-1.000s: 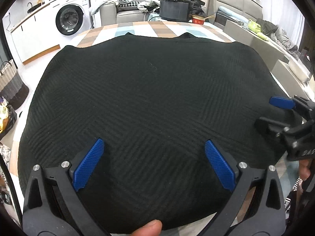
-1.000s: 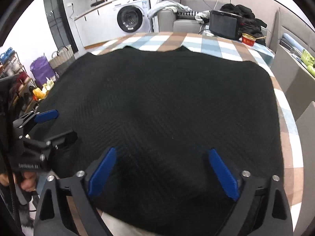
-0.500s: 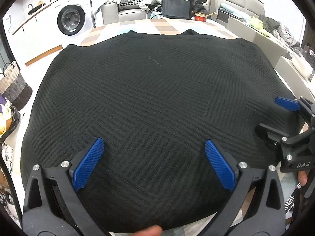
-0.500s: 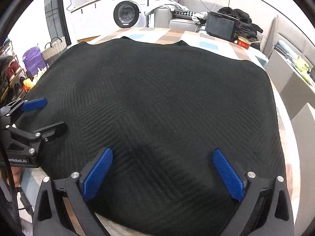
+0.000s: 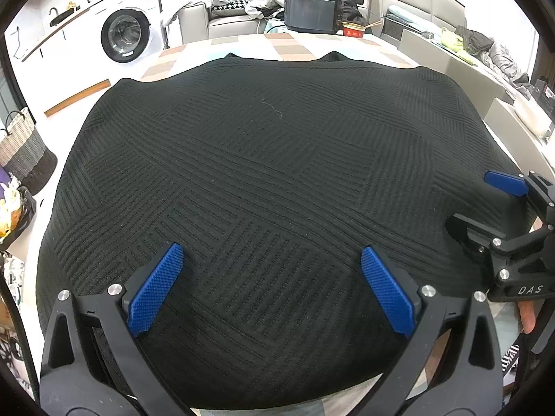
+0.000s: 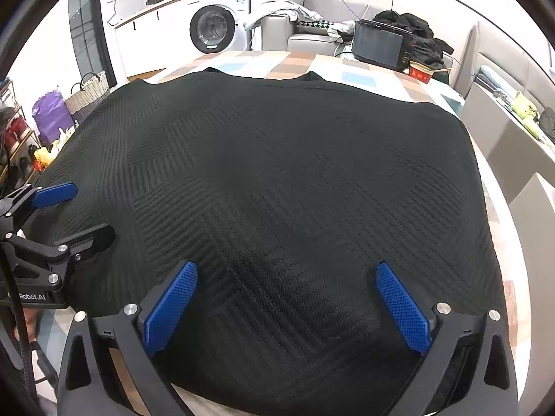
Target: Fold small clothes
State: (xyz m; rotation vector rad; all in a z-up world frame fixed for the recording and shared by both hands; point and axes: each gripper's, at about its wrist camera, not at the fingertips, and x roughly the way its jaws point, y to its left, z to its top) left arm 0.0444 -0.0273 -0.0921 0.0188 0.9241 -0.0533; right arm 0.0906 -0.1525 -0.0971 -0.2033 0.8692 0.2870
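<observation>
Both jaws spread wide, gripping nothing.
Left gripper (image 5: 270, 277) and right gripper (image 6: 288, 294) hover over the flat black sweater (image 5: 263, 173).

Brightness: even indoor daylight is seen in both views; the walls near the washing machine (image 5: 126, 36) are nearly washed out
Shadow: a soft dark patch is cast on the black knit garment (image 6: 277, 298) between the right gripper's fingers
Distortion: strong fisheye bending; black vignette at the corners
Focus: sharp throughout; knit ribs are resolved
</observation>
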